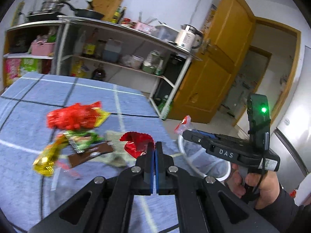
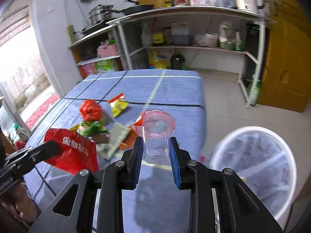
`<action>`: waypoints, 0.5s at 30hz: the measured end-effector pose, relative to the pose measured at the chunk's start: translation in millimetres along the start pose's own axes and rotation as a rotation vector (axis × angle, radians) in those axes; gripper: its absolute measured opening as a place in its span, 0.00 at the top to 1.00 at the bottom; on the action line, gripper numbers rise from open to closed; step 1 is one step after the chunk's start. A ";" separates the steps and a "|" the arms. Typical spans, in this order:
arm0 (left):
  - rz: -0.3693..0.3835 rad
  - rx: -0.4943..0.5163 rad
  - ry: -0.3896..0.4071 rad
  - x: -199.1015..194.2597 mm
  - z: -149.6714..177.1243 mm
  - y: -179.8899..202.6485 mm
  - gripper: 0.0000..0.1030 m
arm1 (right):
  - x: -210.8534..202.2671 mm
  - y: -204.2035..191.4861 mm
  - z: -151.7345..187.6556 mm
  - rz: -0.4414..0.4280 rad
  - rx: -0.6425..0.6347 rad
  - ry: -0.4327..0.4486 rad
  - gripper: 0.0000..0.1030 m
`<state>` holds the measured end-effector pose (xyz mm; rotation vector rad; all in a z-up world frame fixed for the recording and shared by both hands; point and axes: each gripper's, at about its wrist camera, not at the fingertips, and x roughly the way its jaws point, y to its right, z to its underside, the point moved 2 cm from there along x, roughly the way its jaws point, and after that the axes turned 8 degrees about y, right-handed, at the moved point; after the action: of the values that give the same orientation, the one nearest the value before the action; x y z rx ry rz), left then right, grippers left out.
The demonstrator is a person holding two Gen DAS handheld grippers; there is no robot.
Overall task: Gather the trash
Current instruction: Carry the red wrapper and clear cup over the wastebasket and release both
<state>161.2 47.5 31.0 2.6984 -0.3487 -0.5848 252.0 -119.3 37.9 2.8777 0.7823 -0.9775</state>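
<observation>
Above the blue table (image 2: 175, 89), the right gripper (image 2: 156, 155) pinches a clear plastic cup (image 2: 156, 137), the left gripper (image 1: 155, 165) a red wrapper (image 1: 137, 142). Squeezed hard, the cup could crush and miss the near white bin (image 2: 287, 155).

Light: daylight from your window (image 2: 21, 73), blown out at right-wrist frame left | Blur: wrappers (image 1: 73, 130) smeared mid-left in left-wrist view | Distortion: shelves (image 1: 120, 44) bow, corners vignette black | Glare: green LED (image 1: 263, 109) flares.
</observation>
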 end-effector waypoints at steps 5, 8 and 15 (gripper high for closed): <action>0.058 0.061 -0.040 30.6 -2.1 41.2 0.99 | -28.2 49.7 11.6 0.066 0.063 0.017 0.73; 0.094 0.099 -0.063 50.0 -2.4 67.1 0.99 | -41.5 76.3 21.6 0.102 0.101 0.019 0.73; 0.167 0.173 -0.135 100.4 10.1 121.9 0.99 | -57.1 127.5 43.0 0.167 0.183 0.009 0.73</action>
<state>225.8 -96.9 34.9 2.7621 -0.6827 -0.7189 247.0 -263.8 16.4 3.0408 0.4646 -1.0680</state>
